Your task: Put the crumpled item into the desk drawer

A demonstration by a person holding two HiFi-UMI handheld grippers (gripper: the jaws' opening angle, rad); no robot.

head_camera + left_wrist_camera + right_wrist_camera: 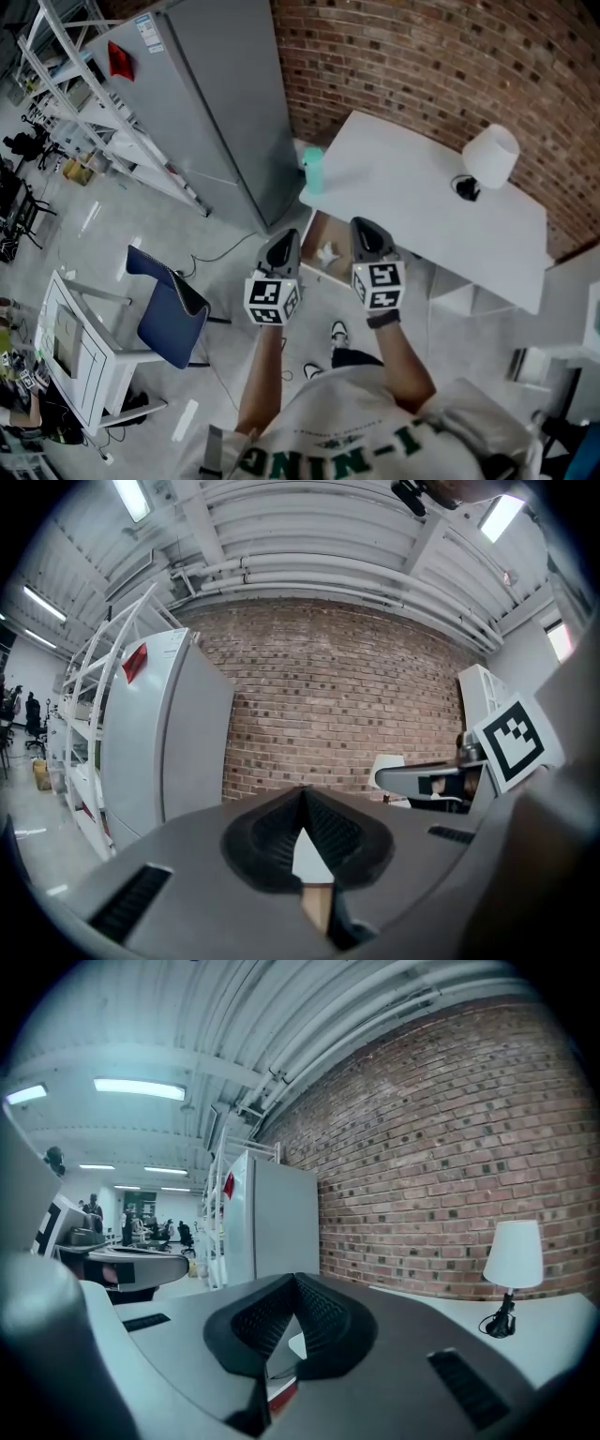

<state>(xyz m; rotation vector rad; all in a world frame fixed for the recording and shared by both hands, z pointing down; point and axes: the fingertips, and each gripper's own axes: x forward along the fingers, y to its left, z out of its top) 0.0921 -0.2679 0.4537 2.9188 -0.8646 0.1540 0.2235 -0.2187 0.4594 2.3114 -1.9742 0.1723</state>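
Both grippers over the open drawer, crumpled item inside.
Left gripper (283, 242) with jaws pressed together, nothing between; right gripper (367, 232) likewise closed tip to tip and empty; held level and near each other, marker cubes toward the person; white crumpled item (328, 253) lying in the drawer (316, 232), apart from both grippers; drawer standing open at the front of the white desk (412, 202); lamp (490, 156) on the desk near the brick wall (422, 56); teal cup (313, 171) at the left corner; grey fridge (216, 103) left of the desk; blue chair (169, 309) well apart.
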